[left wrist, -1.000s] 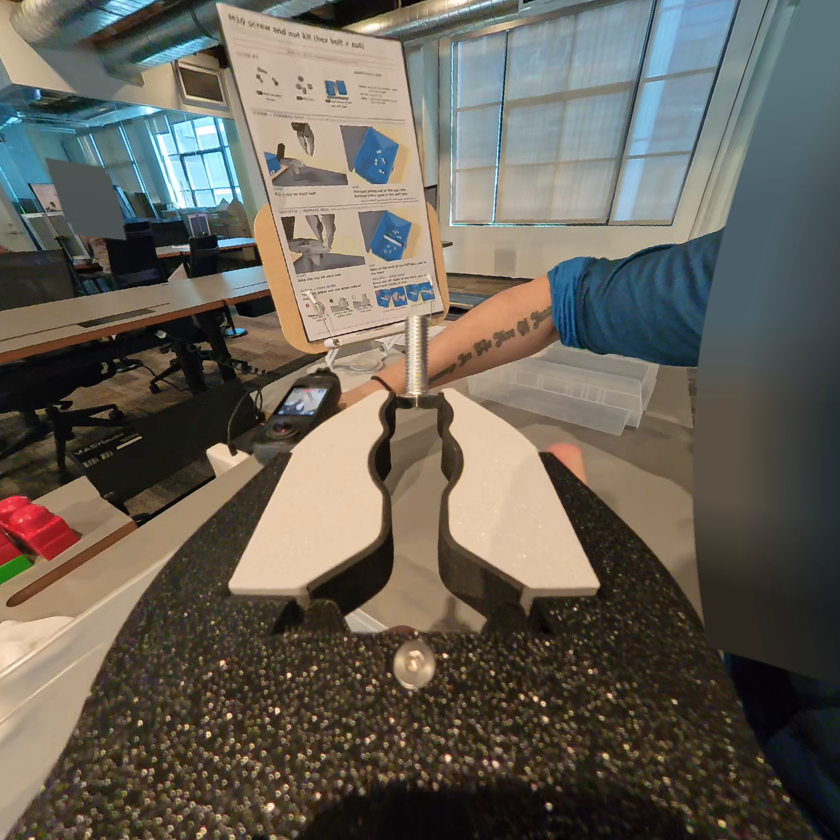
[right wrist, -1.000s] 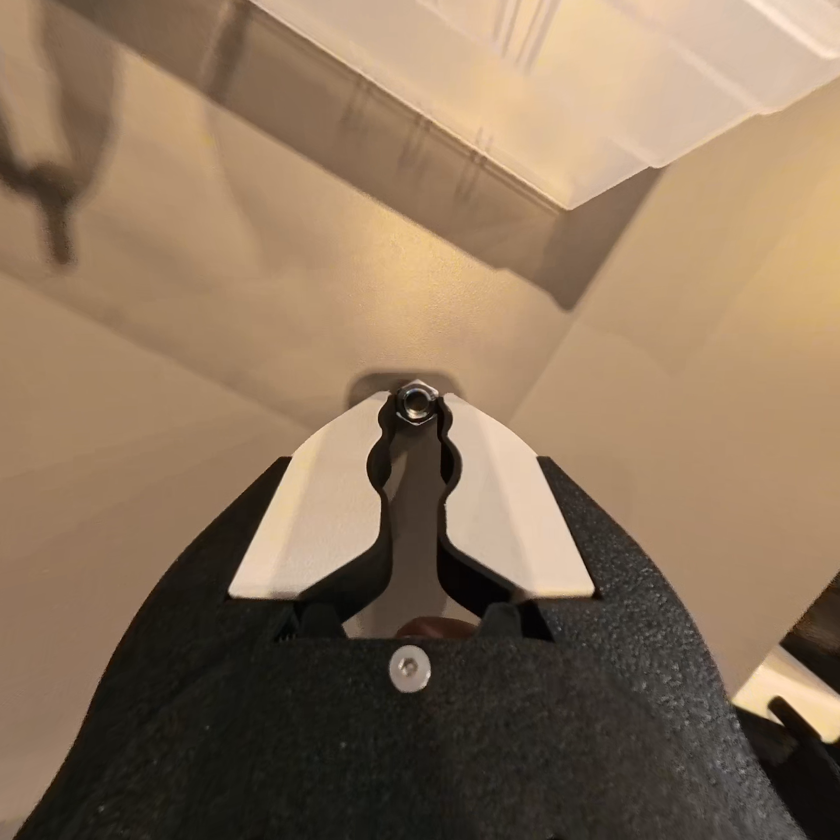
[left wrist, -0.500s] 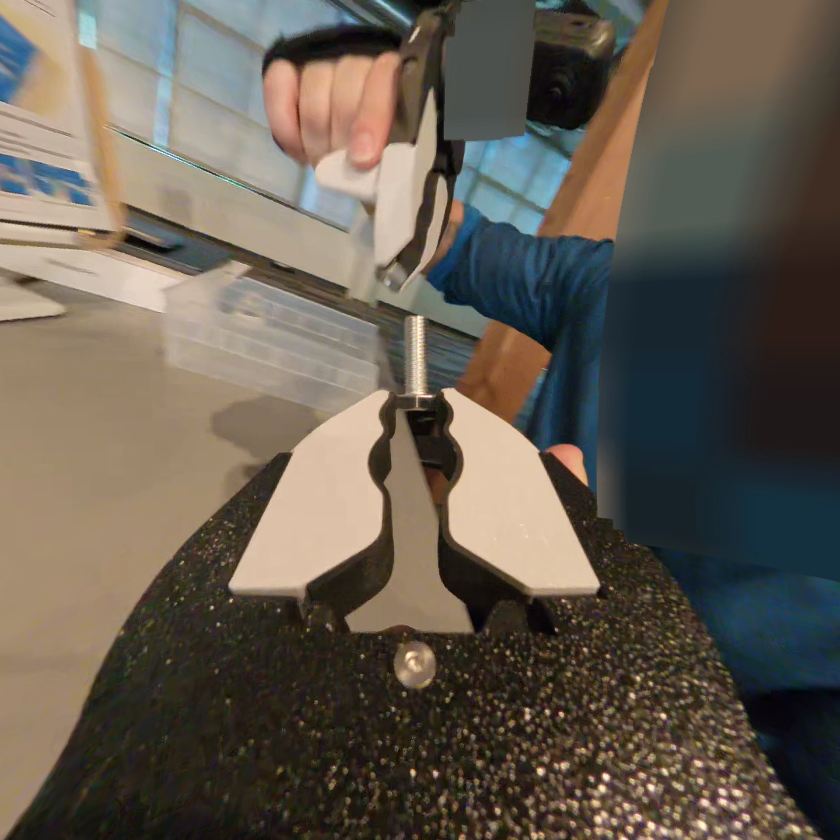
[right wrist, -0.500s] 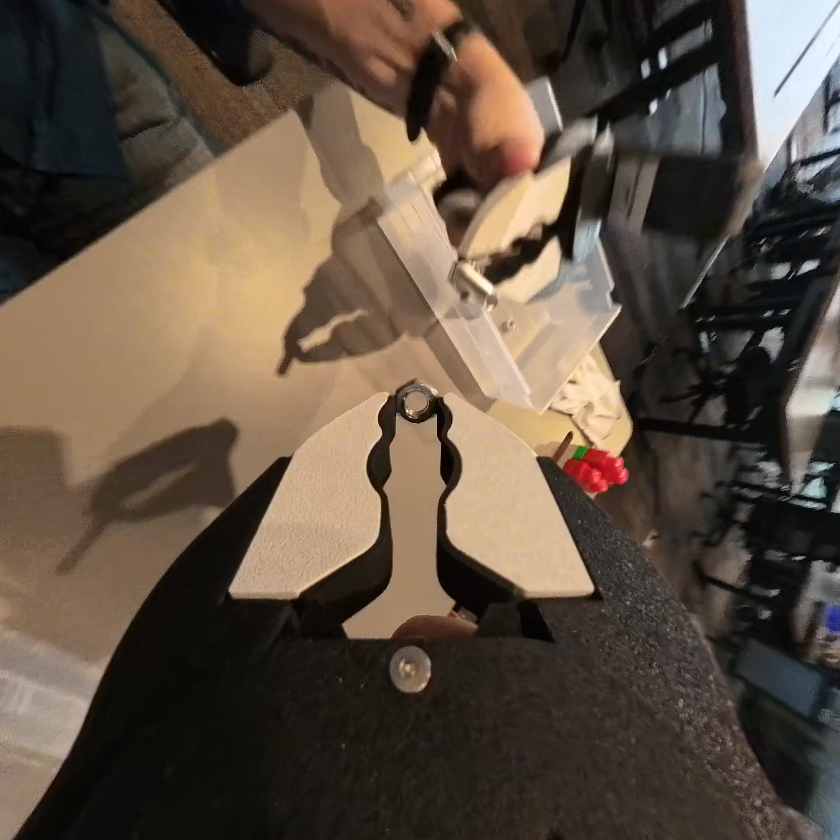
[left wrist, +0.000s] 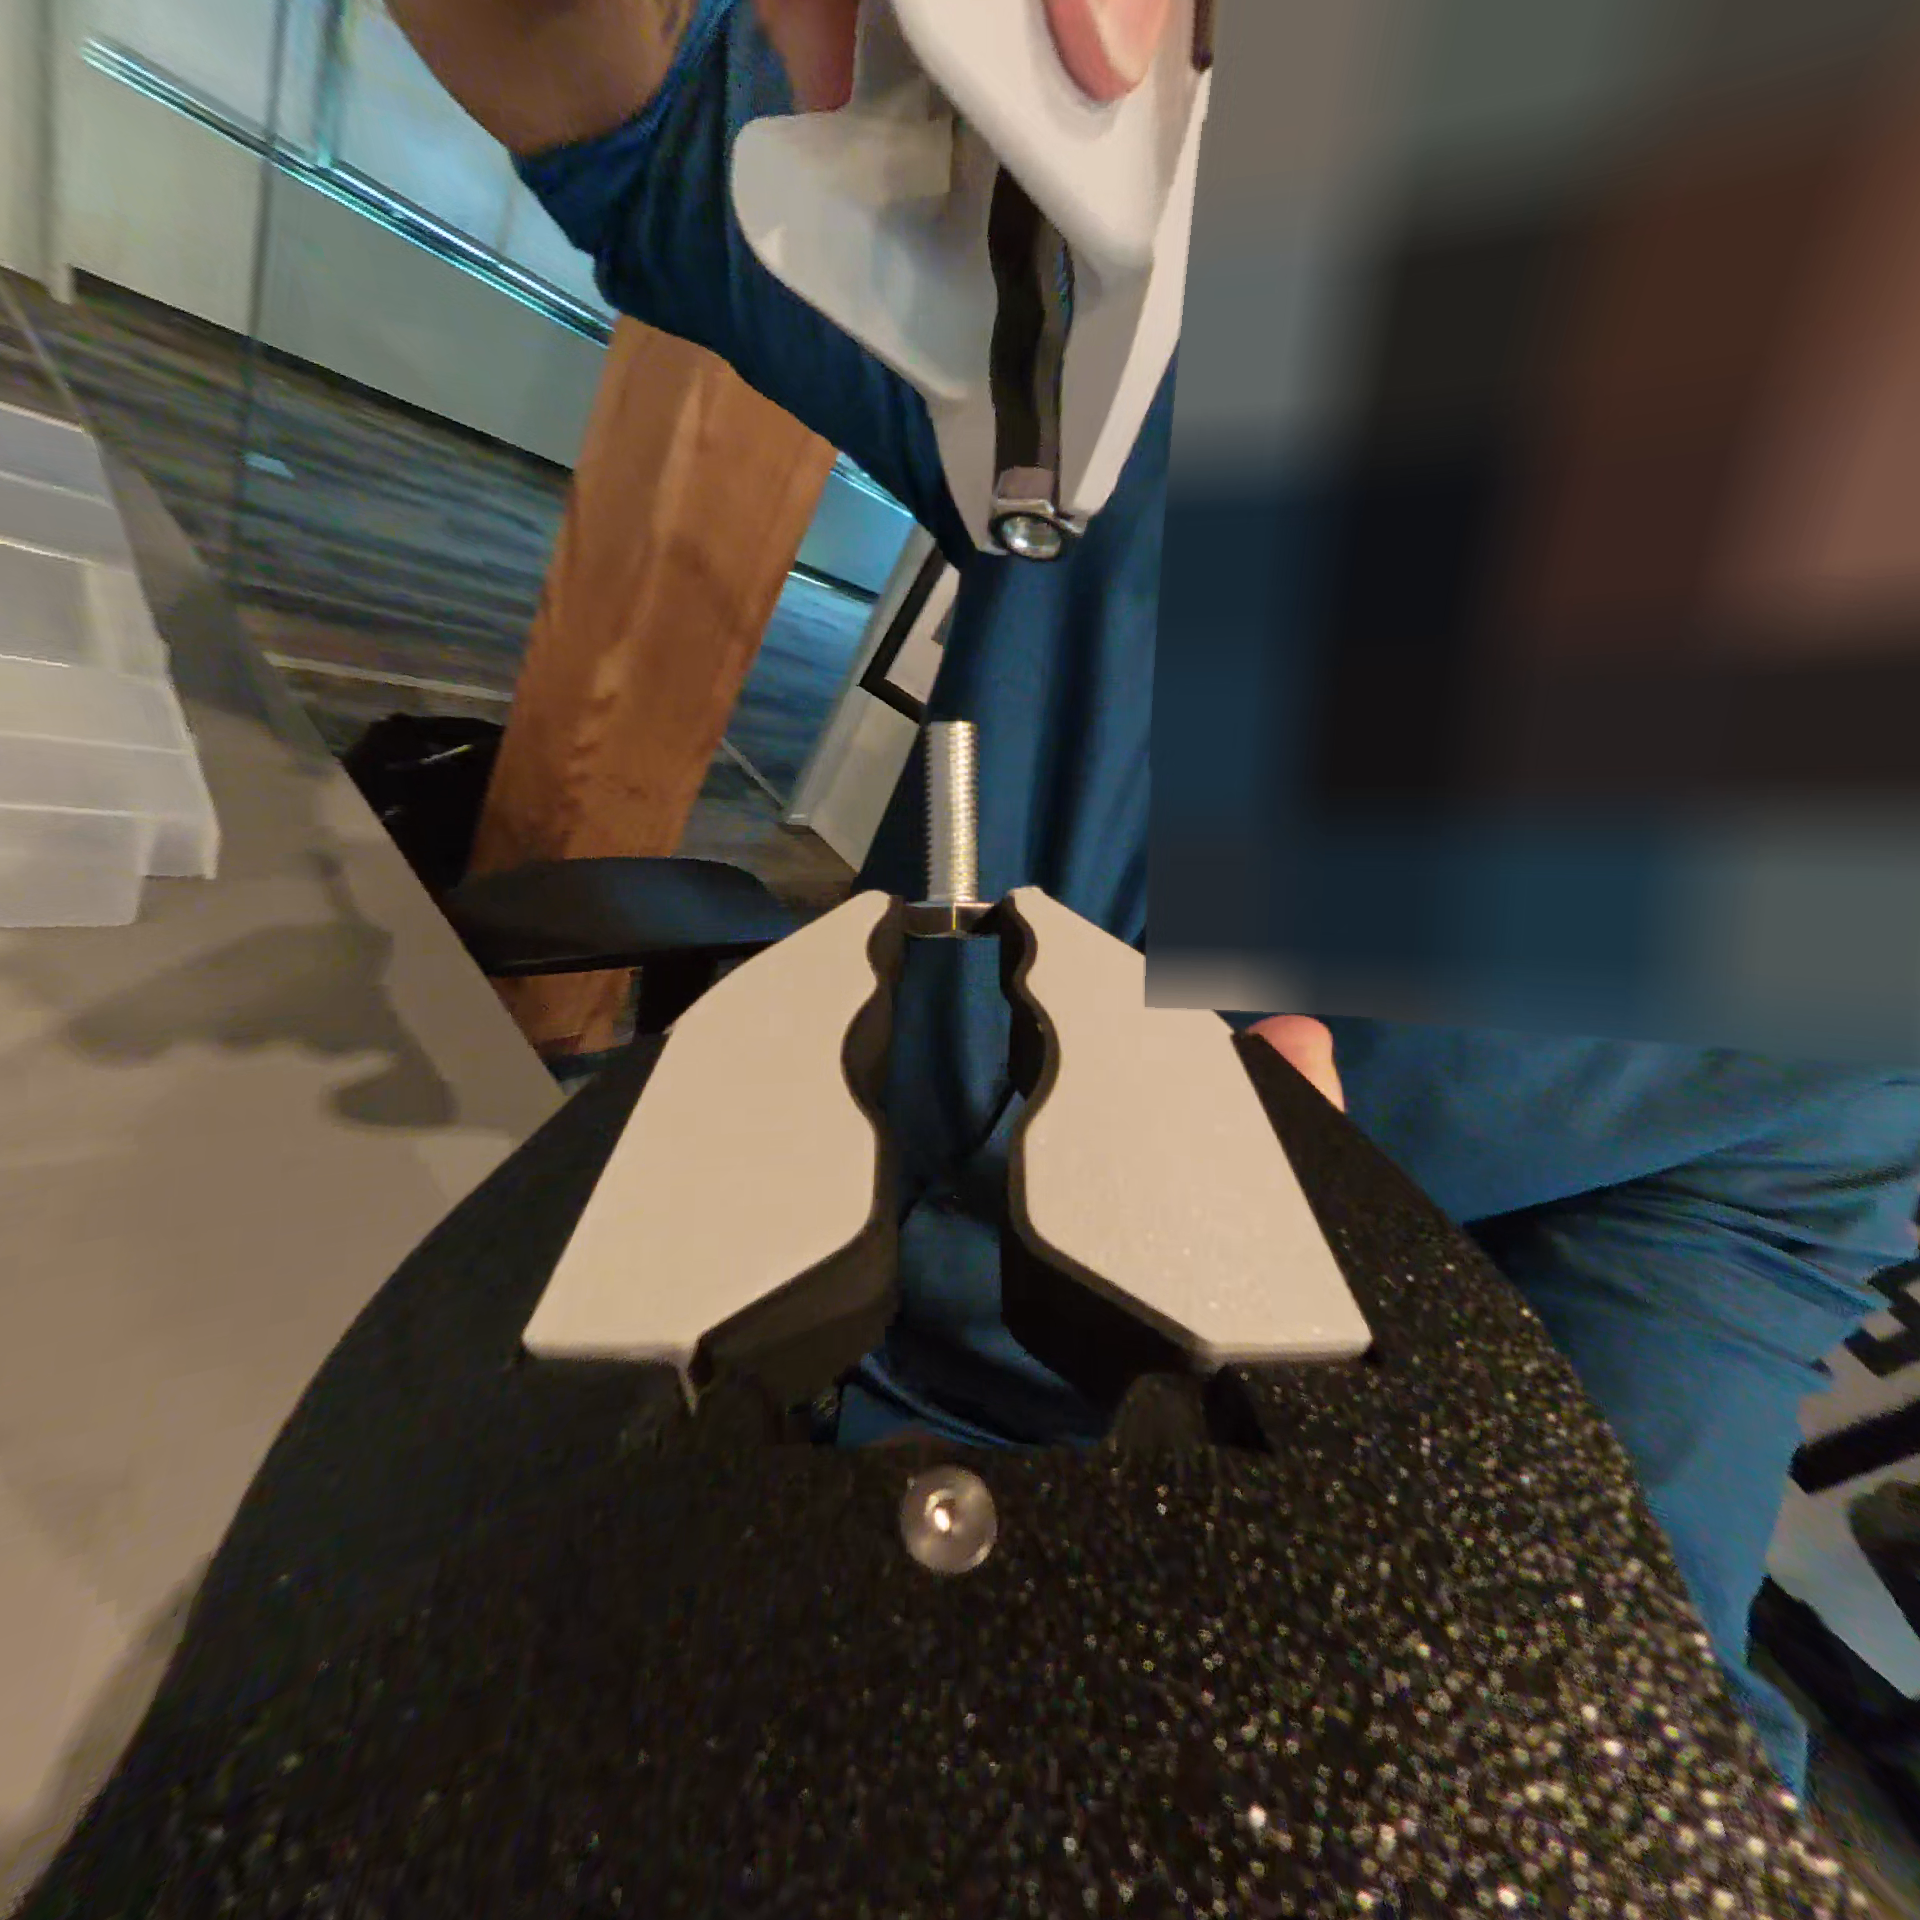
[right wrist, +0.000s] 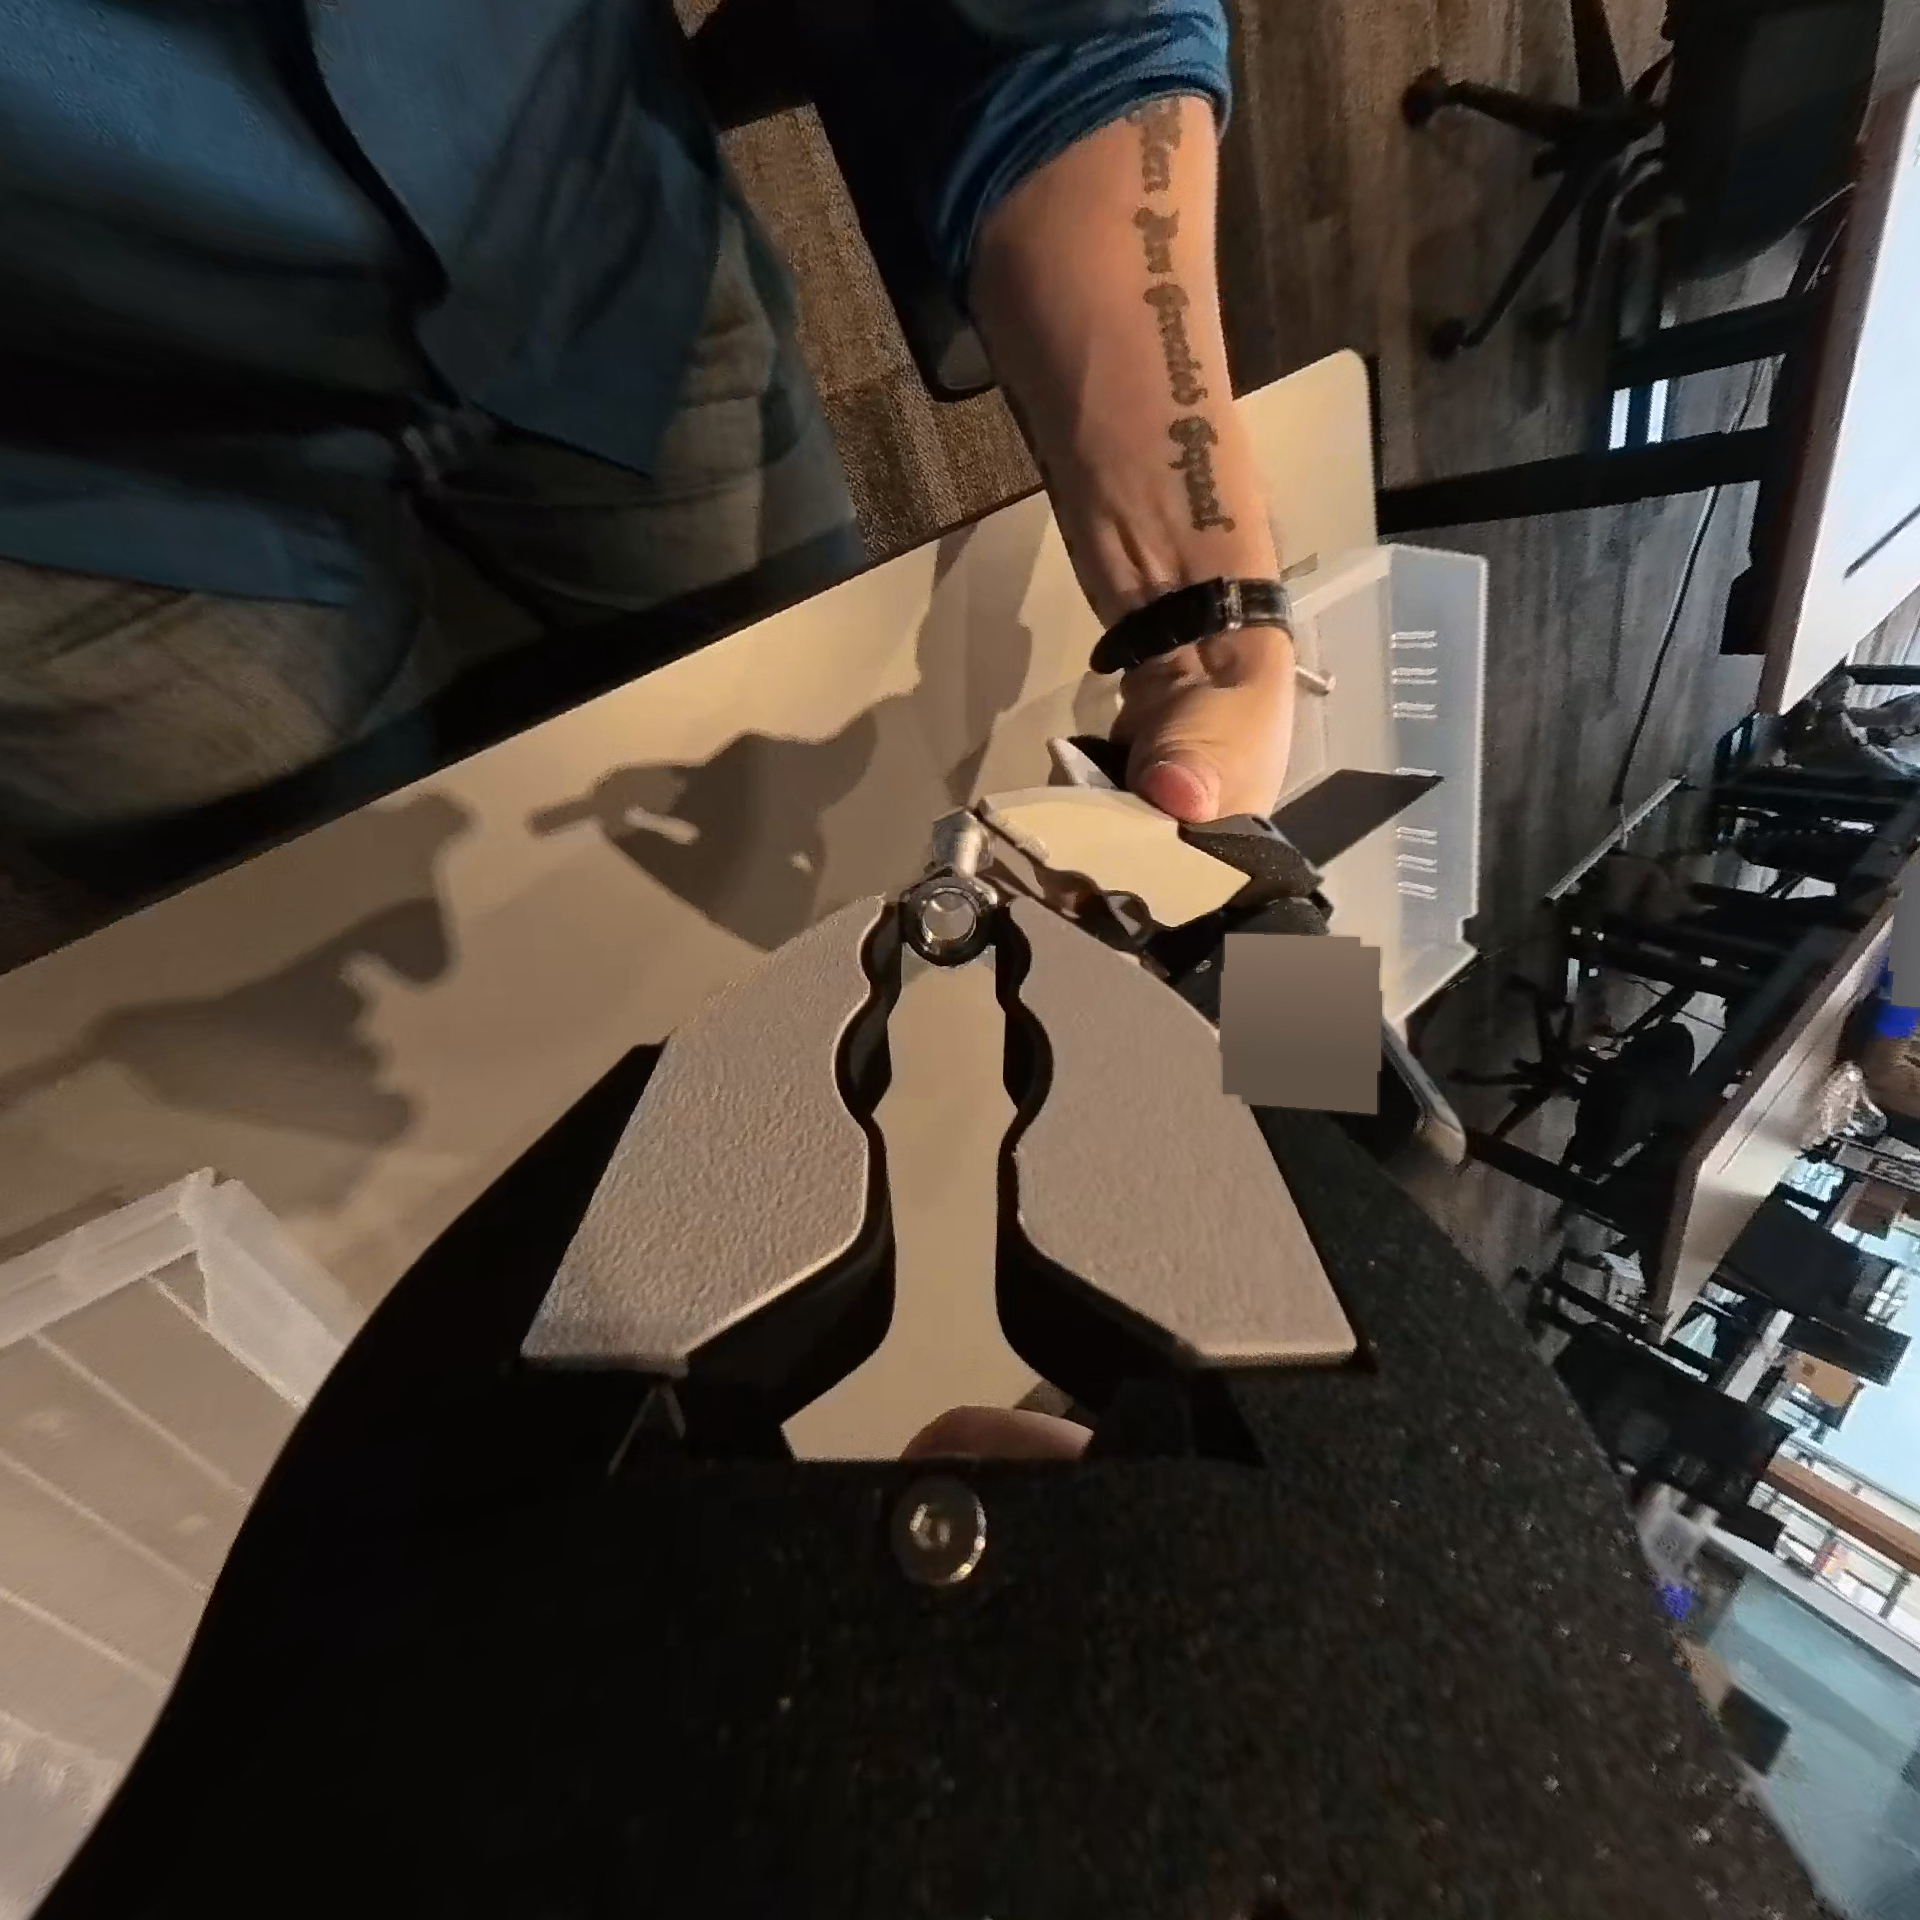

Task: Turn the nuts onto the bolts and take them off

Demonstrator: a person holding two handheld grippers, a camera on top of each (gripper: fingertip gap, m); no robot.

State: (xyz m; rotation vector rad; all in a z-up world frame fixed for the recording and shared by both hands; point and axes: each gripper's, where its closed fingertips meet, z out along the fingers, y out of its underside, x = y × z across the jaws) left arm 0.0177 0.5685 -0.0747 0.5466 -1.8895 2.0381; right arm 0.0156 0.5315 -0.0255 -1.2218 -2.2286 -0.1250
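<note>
My left gripper (left wrist: 943, 921) is shut on the hex head of a silver bolt (left wrist: 952, 812), whose threaded shank stands straight up from the fingertips. My right gripper (right wrist: 941, 925) is shut on a silver hex nut (right wrist: 941, 923). In the left wrist view the right gripper (left wrist: 1029, 525) hangs above the bolt with the nut (left wrist: 1029, 520) at its tips, a gap above the bolt's end. In the right wrist view the left gripper (right wrist: 977, 847) and its bolt (right wrist: 958, 836) sit just beyond the nut.
A grey table (right wrist: 468, 914) lies below both grippers, its edge toward the person in a blue shirt (left wrist: 727, 260). A clear plastic bin (right wrist: 1423, 727) stands behind the left hand, another (right wrist: 125, 1403) at the lower left. Office chairs and desks fill the background. The gap from one gripper's tips to the other's is roughly 7 centimetres.
The right gripper has lifted the nut off the table and swung it over the bolt. The left gripper has turned toward the person, still holding the bolt upright.
</note>
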